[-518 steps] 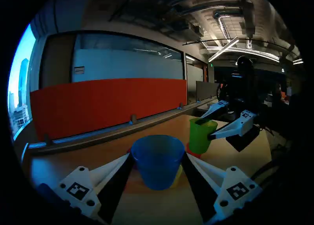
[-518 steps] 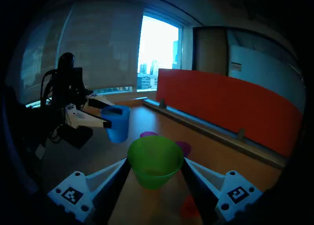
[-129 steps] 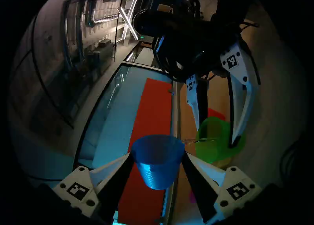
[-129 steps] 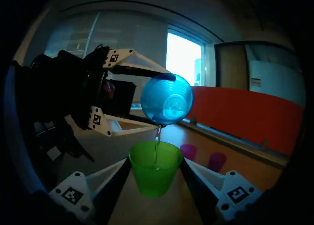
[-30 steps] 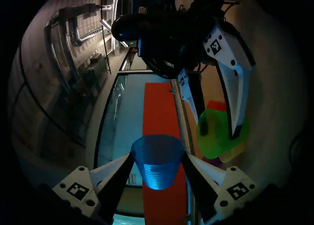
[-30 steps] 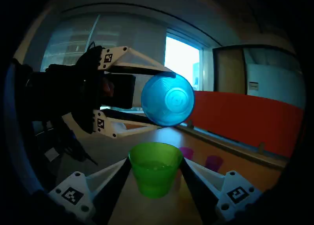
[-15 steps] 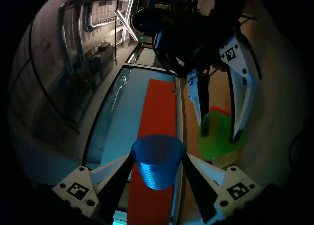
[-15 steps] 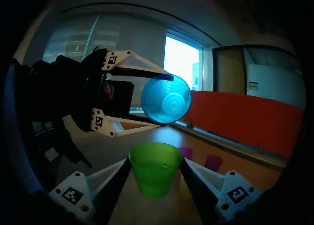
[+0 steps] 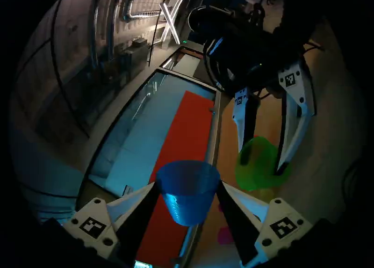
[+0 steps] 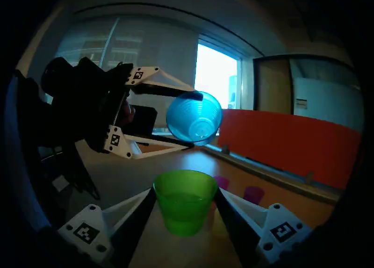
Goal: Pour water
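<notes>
Blue cup (image 10: 194, 117) is up in the air, above and beyond the green cup (image 10: 185, 202). It's tipped over: long axis near level, base toward the right gripper's camera, mouth facing away. Left gripper (image 9: 188, 189) has its fingers clamped on the cup's sides.

Right gripper view shows water in the green cup, waterline partway down the wall. Left gripper view sees both cups from outside, contents unreadable.

Right gripper (image 10: 185, 199) pinches the green cup upright over the wooden desk (image 10: 159, 167). Two purple cups (image 10: 254, 193) stand beyond it, orange partition (image 10: 299, 141) behind.
</notes>
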### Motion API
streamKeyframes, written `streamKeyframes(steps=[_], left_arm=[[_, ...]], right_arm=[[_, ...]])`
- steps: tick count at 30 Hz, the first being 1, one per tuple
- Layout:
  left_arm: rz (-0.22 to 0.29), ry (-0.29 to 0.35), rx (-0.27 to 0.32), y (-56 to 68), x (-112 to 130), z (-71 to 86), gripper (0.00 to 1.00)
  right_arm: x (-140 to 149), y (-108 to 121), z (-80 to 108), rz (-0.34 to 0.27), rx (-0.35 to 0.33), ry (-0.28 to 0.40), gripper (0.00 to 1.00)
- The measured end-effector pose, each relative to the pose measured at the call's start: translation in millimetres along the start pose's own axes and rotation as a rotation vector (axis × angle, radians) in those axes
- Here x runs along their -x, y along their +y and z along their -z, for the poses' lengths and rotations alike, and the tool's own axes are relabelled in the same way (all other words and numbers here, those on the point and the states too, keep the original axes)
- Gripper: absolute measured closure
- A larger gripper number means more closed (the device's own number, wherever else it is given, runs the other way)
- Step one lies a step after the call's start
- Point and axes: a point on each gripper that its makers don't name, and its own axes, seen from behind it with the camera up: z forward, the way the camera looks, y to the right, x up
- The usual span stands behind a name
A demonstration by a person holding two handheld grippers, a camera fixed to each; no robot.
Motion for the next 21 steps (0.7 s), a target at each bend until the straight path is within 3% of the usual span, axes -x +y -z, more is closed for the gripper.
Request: streamKeyframes(steps=[21], left_arm=[[0.404,-0.025,0.020,7.1,21,9.5,0.15]], right_arm=[[-7,-3,0.6,0.020,0.000,-0.004,0.09]])
